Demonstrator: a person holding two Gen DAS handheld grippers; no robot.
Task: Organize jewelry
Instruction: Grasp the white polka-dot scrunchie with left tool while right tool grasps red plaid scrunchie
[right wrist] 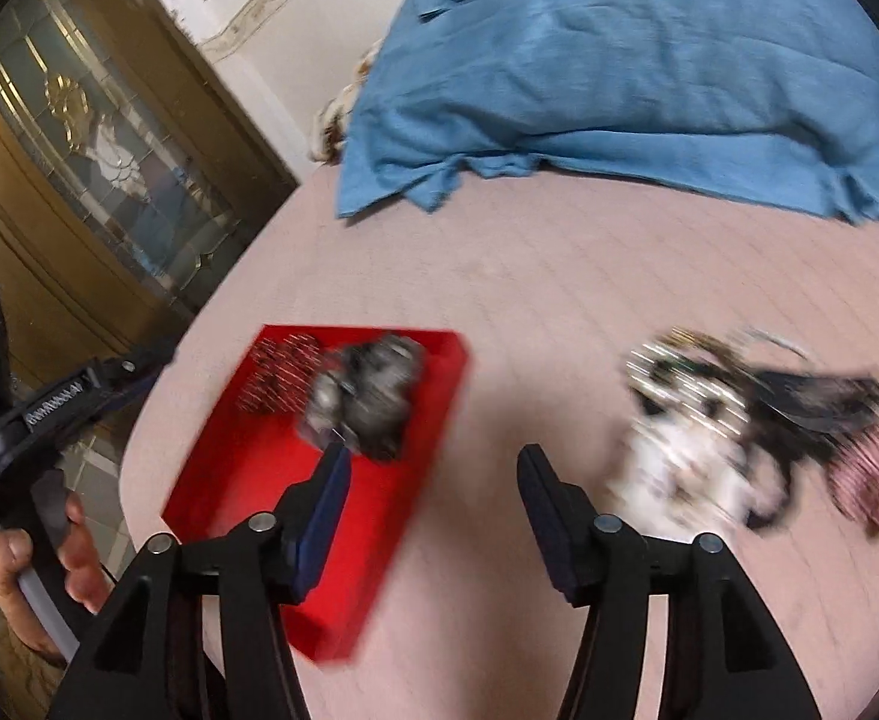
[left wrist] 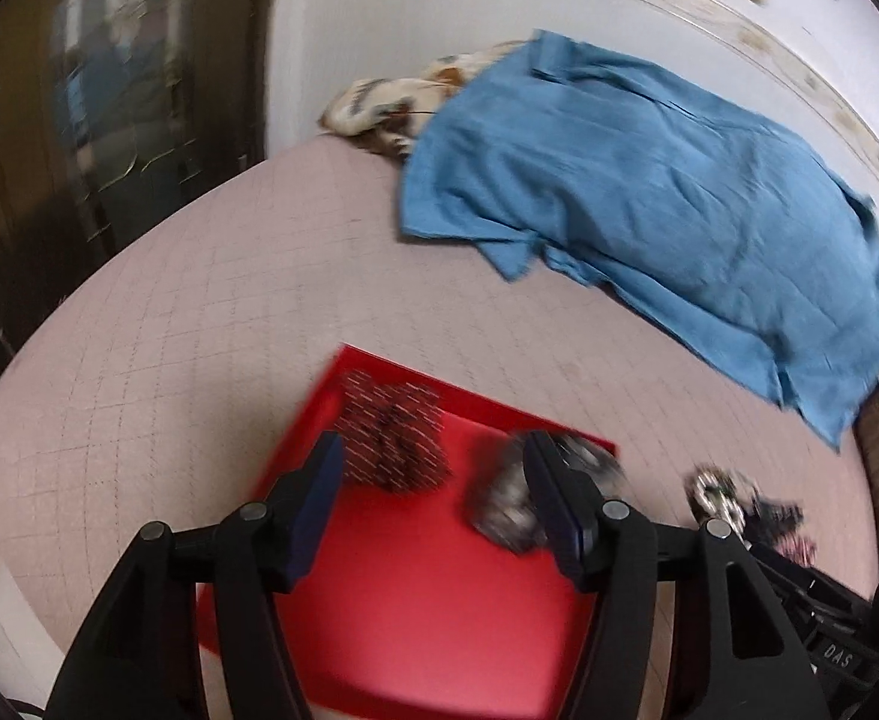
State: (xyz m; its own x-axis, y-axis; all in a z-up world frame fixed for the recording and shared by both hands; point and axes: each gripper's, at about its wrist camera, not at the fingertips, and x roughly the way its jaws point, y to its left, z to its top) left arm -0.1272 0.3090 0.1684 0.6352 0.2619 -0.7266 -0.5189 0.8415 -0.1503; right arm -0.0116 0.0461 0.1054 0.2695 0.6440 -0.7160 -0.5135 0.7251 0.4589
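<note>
A red tray (left wrist: 415, 588) lies on the pink bedspread and holds a red beaded piece (left wrist: 391, 438) and a silver-grey jewelry clump (left wrist: 505, 504). My left gripper (left wrist: 433, 450) is open and empty above the tray. In the right wrist view the red tray (right wrist: 259, 480) sits at left with the same beaded piece (right wrist: 280, 375) and clump (right wrist: 367, 396). My right gripper (right wrist: 433, 459) is open and empty over the bedspread between the tray and a loose pile of jewelry (right wrist: 697, 420). That pile also shows in the left wrist view (left wrist: 733, 498).
A blue shirt (left wrist: 649, 204) lies spread at the back of the bed, over a patterned cloth (left wrist: 379, 102). A glass-fronted wooden cabinet (right wrist: 79, 150) stands left of the bed. The left gripper's handle and the hand holding it (right wrist: 31, 540) show at left.
</note>
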